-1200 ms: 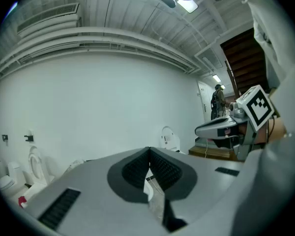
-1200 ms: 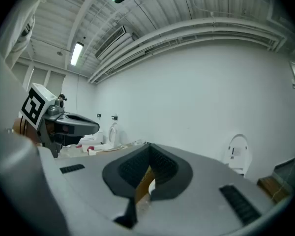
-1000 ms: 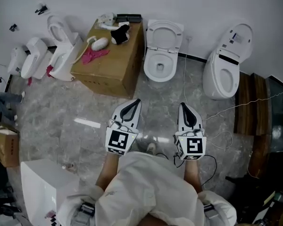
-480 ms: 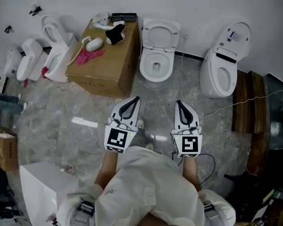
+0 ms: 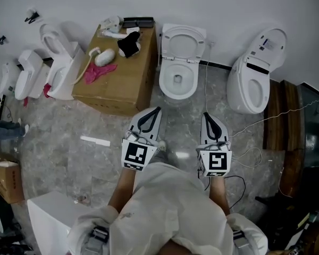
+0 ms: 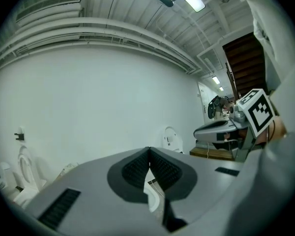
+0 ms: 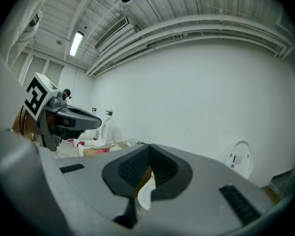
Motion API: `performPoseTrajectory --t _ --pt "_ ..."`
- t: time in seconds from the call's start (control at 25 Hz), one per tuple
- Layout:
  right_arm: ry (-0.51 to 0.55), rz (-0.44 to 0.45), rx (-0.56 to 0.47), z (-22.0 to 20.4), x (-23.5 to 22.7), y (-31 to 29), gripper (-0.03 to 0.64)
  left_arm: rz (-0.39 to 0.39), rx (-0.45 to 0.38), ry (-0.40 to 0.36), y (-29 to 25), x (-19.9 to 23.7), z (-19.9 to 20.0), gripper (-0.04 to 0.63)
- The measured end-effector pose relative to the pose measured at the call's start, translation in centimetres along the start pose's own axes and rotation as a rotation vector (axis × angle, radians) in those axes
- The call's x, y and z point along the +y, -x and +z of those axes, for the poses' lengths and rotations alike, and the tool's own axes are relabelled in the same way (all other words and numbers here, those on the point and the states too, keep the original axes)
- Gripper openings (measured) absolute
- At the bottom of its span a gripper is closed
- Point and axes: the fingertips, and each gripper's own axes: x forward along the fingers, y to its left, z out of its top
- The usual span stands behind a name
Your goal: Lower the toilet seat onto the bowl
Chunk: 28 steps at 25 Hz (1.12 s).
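A white toilet stands against the far wall in the head view, its seat and lid raised upright against the wall and the bowl open. My left gripper and my right gripper hover side by side over the floor a short way in front of it, both shut and holding nothing. In the left gripper view the shut pads point at the wall, with a sliver of the white bowl showing below them. The right gripper view shows the same bowl under shut pads.
A large cardboard box with a pink cloth, black cloth and white items stands left of the toilet. A second toilet with raised lid is at right, wooden steps beyond it. Urinals stand at left. Cables trail on the floor.
The view has shifted slightly as the person steps toward the toilet. Both grippers keep their places in front of the body and stay shut.
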Motion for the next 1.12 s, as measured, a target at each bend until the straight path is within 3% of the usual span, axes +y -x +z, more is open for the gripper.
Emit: performPoseTrajectory --t 0.44,0.72,1.12 --pt "0.023 -0.063 0.023 0.9 0.4 -6.7 0.006 -0.066 -0.025 -0.005 -4.9 6.3 0.0 0.014" --pt "0.022 -0.076 0.049 0.5 -0.6 -9.8 0.006 -0.099 -0.026 -0.002 -8.0 7.7 0.0 0.014" --pt "0.014 -0.043 0.039 0.5 -3.1 -14.7 0.006 -0.084 -0.016 -0.001 -12.9 9.4 0.1 0.014"
